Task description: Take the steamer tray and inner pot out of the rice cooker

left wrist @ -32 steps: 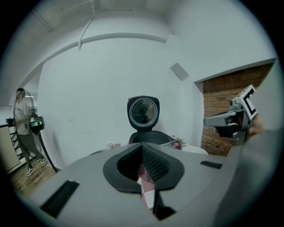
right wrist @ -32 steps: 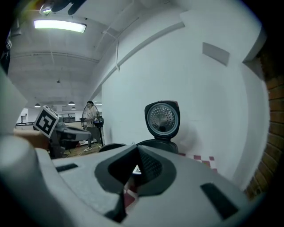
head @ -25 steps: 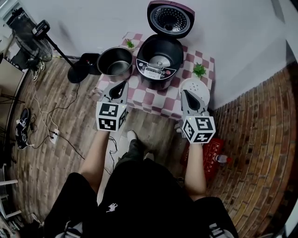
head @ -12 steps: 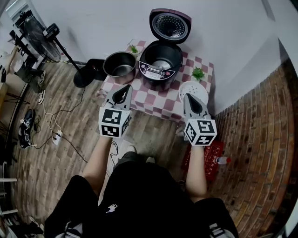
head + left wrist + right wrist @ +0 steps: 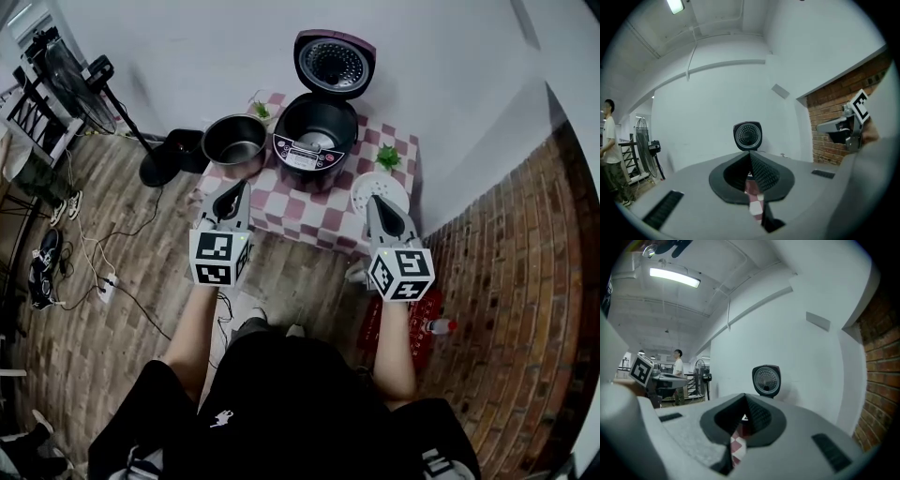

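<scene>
Both claws pressed together, empty: left claw (image 5: 232, 197) and right claw (image 5: 376, 202) mid-frame by the desk (image 5: 302, 208) front edge. Inner pot (image 5: 234, 141) stands left of rice cooker (image 5: 314, 141), steamer tray (image 5: 396, 190) right. Likely done; back off level, avoid clipping tray.

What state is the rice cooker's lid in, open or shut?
Open. The lid stands raised behind the rice cooker, its round inner face showing in the head view.

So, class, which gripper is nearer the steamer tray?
Right. The right gripper is just in front of the tray, overlapping it in the head view; the left gripper is across the table, before the pot.
</scene>
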